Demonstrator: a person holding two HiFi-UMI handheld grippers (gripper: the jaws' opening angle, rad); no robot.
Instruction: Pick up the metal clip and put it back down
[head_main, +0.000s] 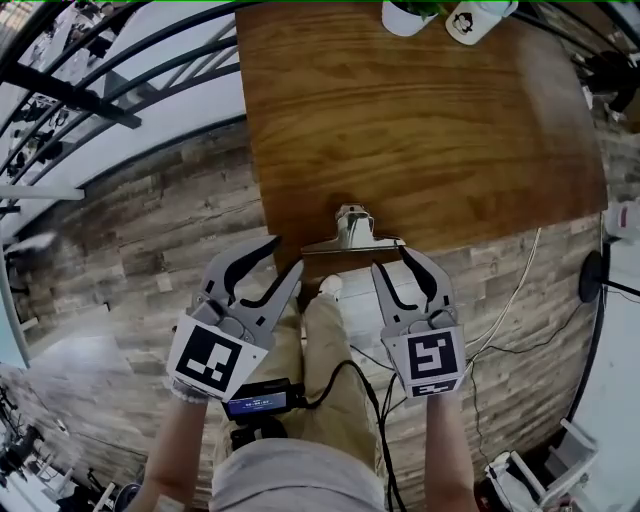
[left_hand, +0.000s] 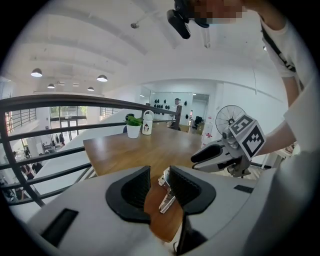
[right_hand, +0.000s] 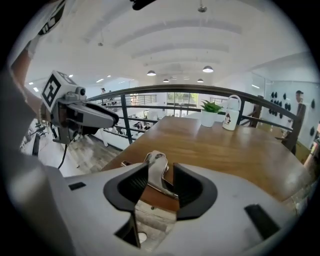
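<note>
Wood tabletop (head_main: 420, 120) bears the metal clip (head_main: 350, 232) at its near edge, with its wide mouth toward the person and its handles raised. It looks light, rigid and springy, and its polished steel is likely slippery, so a pinch across the raised handles seems safer than one on the flat mouth bar. 2 grippers flank it, just short of the edge: left gripper (head_main: 287, 255) and right gripper (head_main: 390, 258) both stand spread, pinching nothing. A mug (head_main: 470, 18) and a plant pot (head_main: 405, 15) stand at the far edge
</note>
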